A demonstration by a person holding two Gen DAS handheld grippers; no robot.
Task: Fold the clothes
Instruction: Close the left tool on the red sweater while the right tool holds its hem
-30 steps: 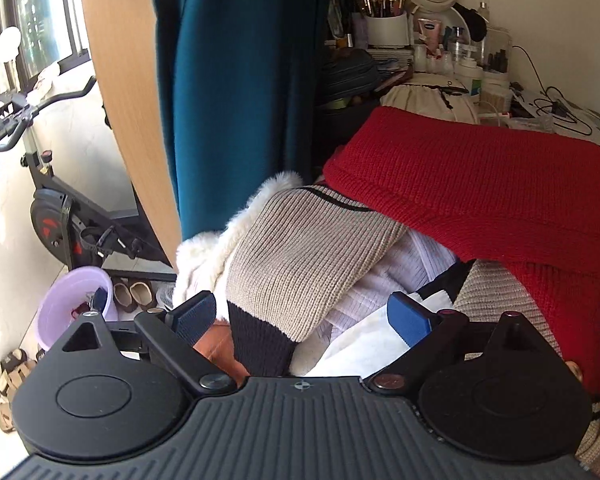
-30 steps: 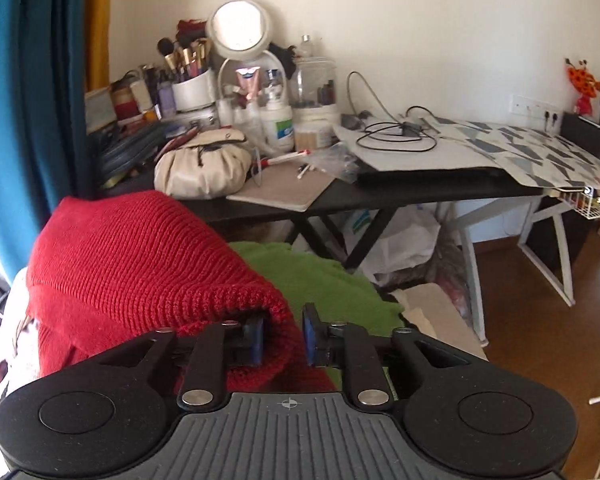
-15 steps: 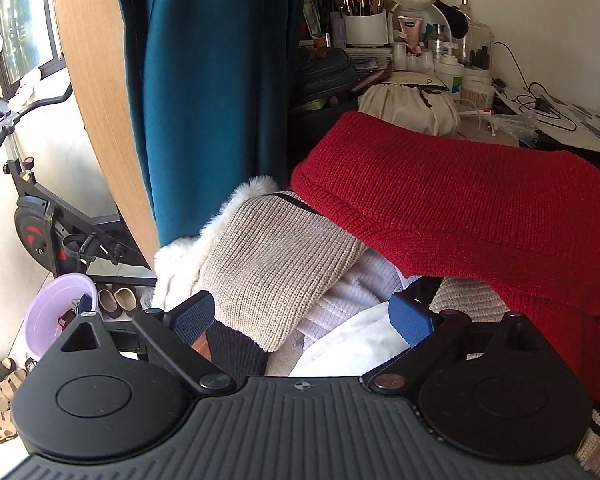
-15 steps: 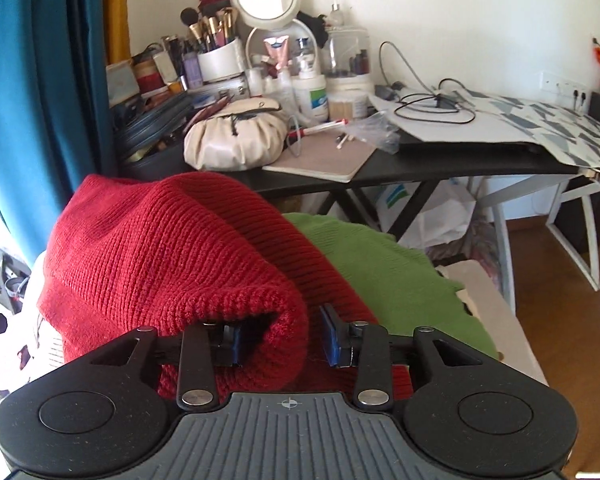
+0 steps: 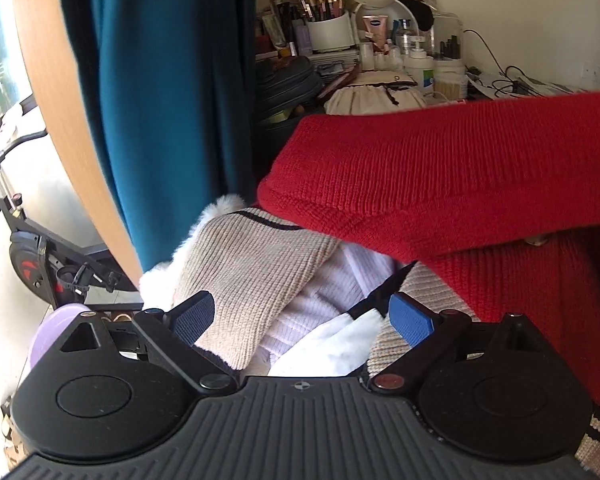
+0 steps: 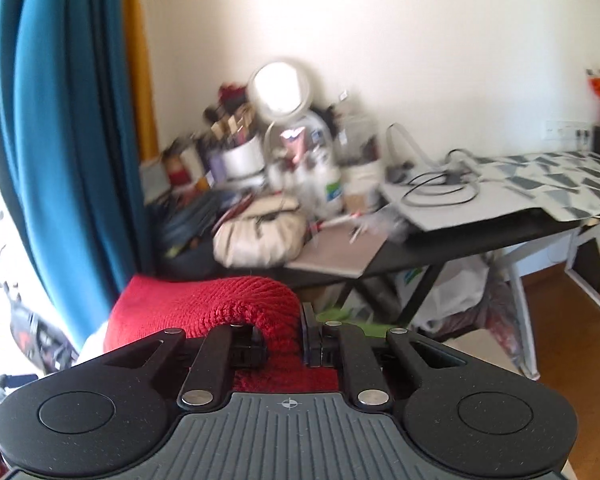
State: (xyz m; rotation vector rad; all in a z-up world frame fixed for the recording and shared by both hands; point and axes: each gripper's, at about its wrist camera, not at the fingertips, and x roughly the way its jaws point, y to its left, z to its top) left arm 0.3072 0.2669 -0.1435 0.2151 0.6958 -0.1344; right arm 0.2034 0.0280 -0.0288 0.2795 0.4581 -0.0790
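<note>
A red knit sweater [image 5: 440, 184] drapes across a heap of clothes, one fold of it raised high at the right. Under it lie a beige ribbed sweater [image 5: 256, 272] with a black stripe, a pale lilac knit [image 5: 324, 300] and a white garment [image 5: 332, 352]. My left gripper [image 5: 302, 316] hovers open over that heap with nothing pinched between its blue pads. In the right wrist view my right gripper [image 6: 282, 336] has its jaws closing on a fold of the red sweater [image 6: 220, 304], pads pressing into the knit and lifting it.
A teal curtain [image 5: 160, 92] hangs at the left beside a wooden panel. A cluttered black desk [image 6: 440, 244] with a round mirror [image 6: 280, 88], brush pot, cream bag [image 6: 260, 236] and cables stands behind. An exercise bike [image 5: 32, 248] and lilac basin are lower left. Green cloth [image 6: 340, 316] lies below the gripper.
The right gripper has squeezed tighter on the red fold and risen, so the desk sits lower in its view. In the left view the red sweater's right side has lifted; the left gripper shifted sideways.
</note>
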